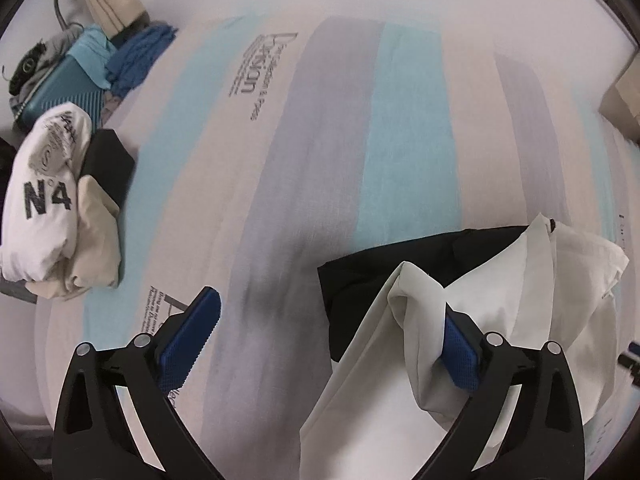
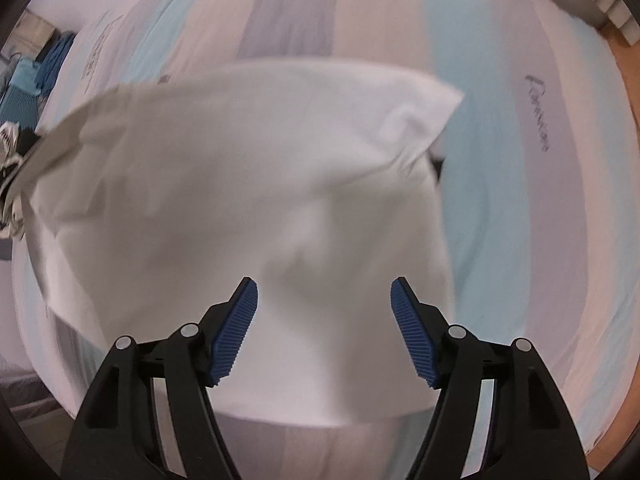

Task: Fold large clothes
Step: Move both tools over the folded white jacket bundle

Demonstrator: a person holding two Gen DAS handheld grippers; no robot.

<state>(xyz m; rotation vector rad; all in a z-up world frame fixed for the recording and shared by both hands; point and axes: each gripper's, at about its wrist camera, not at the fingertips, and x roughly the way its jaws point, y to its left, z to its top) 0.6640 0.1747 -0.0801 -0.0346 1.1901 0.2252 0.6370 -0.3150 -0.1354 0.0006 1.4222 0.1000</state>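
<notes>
A large white garment (image 2: pixel 248 184) lies on the striped bed, blurred in the right wrist view. My right gripper (image 2: pixel 324 322) is open just above its near part, holding nothing. In the left wrist view the same white garment (image 1: pixel 532 300) lies at the right, with a black part (image 1: pixel 384 276) showing under it. My left gripper (image 1: pixel 330 330) is open wide; a fold of the white cloth drapes over its right finger (image 1: pixel 460 354), the left finger (image 1: pixel 192 340) is over bare bedding.
The bed cover (image 1: pixel 320 140) has pale pink, grey and turquoise stripes with printed text. A pile of folded clothes (image 1: pixel 52 196) lies at the left edge, with a blue suitcase (image 1: pixel 60 88) and blue cloth beyond. A cardboard box (image 1: pixel 624 92) is at the right. Wooden floor (image 2: pixel 628 128) borders the bed.
</notes>
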